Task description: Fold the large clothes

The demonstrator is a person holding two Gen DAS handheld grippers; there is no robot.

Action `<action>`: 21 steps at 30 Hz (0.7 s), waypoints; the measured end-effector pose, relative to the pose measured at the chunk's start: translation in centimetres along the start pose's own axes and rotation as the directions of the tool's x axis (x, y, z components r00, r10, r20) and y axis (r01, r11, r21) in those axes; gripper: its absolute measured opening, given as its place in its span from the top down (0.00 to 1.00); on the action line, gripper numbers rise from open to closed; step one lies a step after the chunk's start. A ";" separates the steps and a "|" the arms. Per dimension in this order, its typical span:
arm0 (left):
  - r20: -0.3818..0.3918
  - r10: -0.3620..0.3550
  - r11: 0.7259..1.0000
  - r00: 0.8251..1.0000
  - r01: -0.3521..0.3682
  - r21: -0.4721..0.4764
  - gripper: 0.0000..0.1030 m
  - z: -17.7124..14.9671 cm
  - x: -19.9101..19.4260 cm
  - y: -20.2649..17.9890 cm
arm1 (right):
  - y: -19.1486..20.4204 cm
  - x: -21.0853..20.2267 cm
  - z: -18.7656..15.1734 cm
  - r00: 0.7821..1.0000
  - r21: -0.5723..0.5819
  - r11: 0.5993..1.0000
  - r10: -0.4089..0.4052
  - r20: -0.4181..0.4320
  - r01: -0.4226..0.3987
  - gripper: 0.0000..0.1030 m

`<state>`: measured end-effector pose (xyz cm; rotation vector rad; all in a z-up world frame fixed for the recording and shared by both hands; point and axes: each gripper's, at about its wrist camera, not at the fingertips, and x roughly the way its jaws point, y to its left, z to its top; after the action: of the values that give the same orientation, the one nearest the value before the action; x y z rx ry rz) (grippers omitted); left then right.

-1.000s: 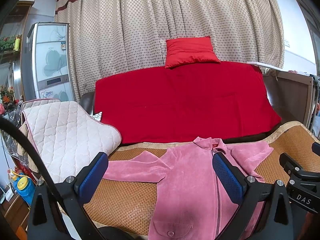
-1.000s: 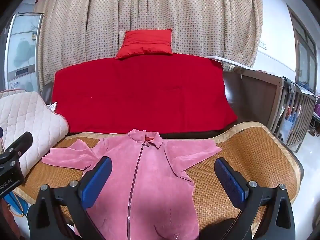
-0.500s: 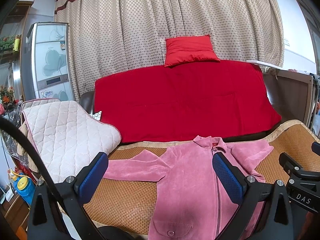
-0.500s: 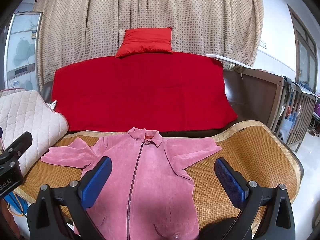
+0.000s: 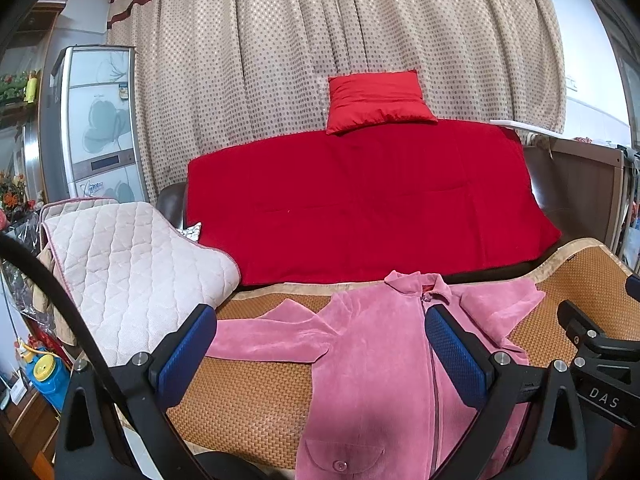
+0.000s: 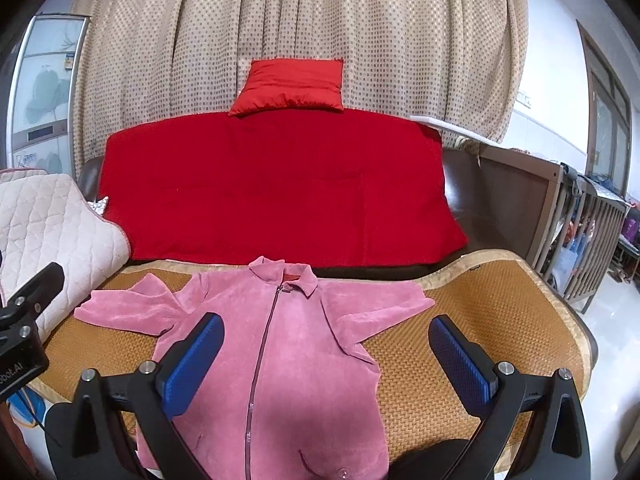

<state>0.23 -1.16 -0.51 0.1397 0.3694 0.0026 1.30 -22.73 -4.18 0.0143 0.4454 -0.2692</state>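
Now pink jacket flat, both claws seemingly spread.

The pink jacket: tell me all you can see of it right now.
The pink jacket looks like soft velvety fabric, with a collar, a front zipper closed up to the collar, and buttoned pockets near the hem. It lies front up, spread flat on the woven mat, both sleeves out sideways, collar toward the red sofa cover. Neither gripper touches it.

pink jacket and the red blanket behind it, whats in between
In the right wrist view, a strip of woven mat with its tan border, then a dark gap of sofa, separates the pink jacket collar from the red blanket.
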 end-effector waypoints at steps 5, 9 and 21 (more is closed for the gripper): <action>0.001 -0.004 1.000 1.000 0.004 0.010 0.00 -0.2 0.0 -0.3 | -0.4 -0.2 0.1 1.000 0.008 1.000 0.001 0.005 -0.001 0.00; 0.000 -0.006 1.000 1.000 0.006 0.014 0.00 -0.3 0.0 -0.3 | -0.6 -0.3 0.2 1.000 0.014 1.000 -0.001 0.008 0.001 0.00; -0.001 -0.008 1.000 1.000 0.008 0.015 0.00 -0.2 0.0 -0.3 | -0.7 -0.5 0.4 1.000 0.004 1.000 -0.012 0.018 0.011 0.00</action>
<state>0.15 -1.38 -0.72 0.1534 0.3712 -0.0081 0.83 -23.26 -3.57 0.0127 0.4269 -0.2812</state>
